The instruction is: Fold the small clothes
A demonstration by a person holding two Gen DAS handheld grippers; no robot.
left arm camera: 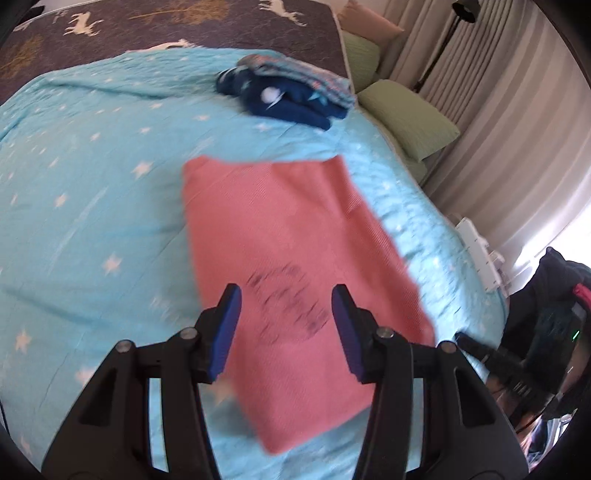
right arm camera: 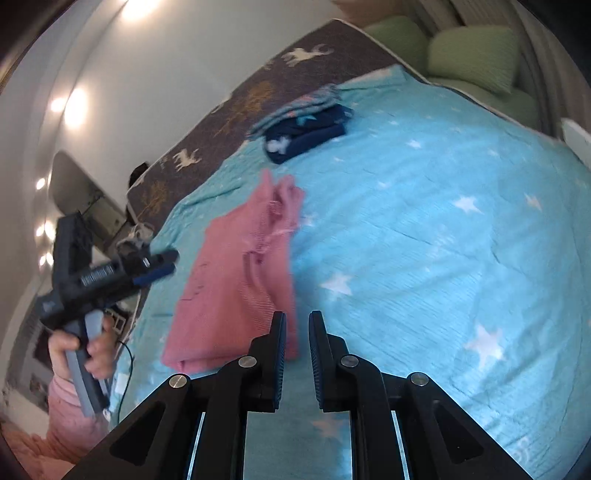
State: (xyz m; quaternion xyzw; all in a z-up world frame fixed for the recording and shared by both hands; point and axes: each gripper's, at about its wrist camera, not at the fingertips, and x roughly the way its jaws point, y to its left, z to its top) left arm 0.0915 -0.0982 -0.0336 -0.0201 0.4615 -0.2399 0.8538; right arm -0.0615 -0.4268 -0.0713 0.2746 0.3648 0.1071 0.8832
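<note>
A pink small garment (left arm camera: 295,258) with a dark print lies folded flat on the light blue star blanket (left arm camera: 92,203). It also shows in the right wrist view (right arm camera: 236,288), with its sleeves bunched at the far end. My left gripper (left arm camera: 286,301) is open and empty above the garment's near part. My right gripper (right arm camera: 297,325) is a little open and empty, just off the garment's near right corner. The left gripper also shows in the right wrist view (right arm camera: 162,264), held by a hand beyond the bed's left edge.
A stack of folded clothes, dark blue (left arm camera: 291,101) under a patterned piece, lies at the blanket's far side, also in the right wrist view (right arm camera: 306,133). Green pillows (left arm camera: 410,118) and curtains (left arm camera: 498,110) are to the right. A brown deer-print cover (left arm camera: 166,26) lies beyond.
</note>
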